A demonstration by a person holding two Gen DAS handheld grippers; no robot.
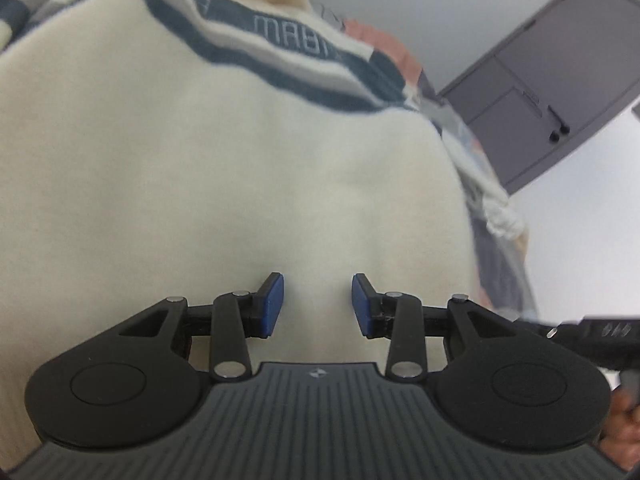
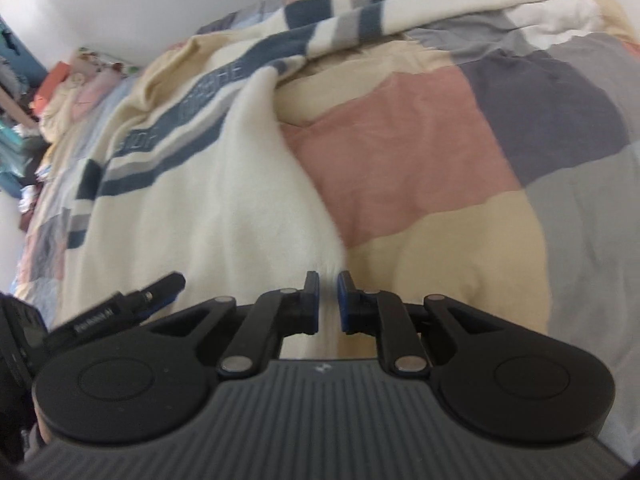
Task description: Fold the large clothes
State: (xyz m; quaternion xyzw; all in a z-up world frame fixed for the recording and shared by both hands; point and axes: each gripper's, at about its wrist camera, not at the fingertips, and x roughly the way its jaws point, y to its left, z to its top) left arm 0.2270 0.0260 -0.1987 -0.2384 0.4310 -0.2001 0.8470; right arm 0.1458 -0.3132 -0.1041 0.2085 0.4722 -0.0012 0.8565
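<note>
Left wrist view: the left gripper (image 1: 318, 304) stands partly apart, nothing between its pads, hovering over the flat cream body of the sweater (image 1: 224, 168), whose blue stripe lies ahead. Right wrist view: the right gripper (image 2: 328, 302) is nearly closed, pinching a raised cream edge of the sweater (image 2: 192, 208) that peaks ahead of the tips, apparently to carry a fold. The patchwork quilt (image 2: 420, 152) lies beneath, right of the tips.

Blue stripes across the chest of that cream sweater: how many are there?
2 on the cream sweater: a wide blue stripe bearing lettering, and a thinner one beside it, toward the hem. Folds may hide others.
</note>
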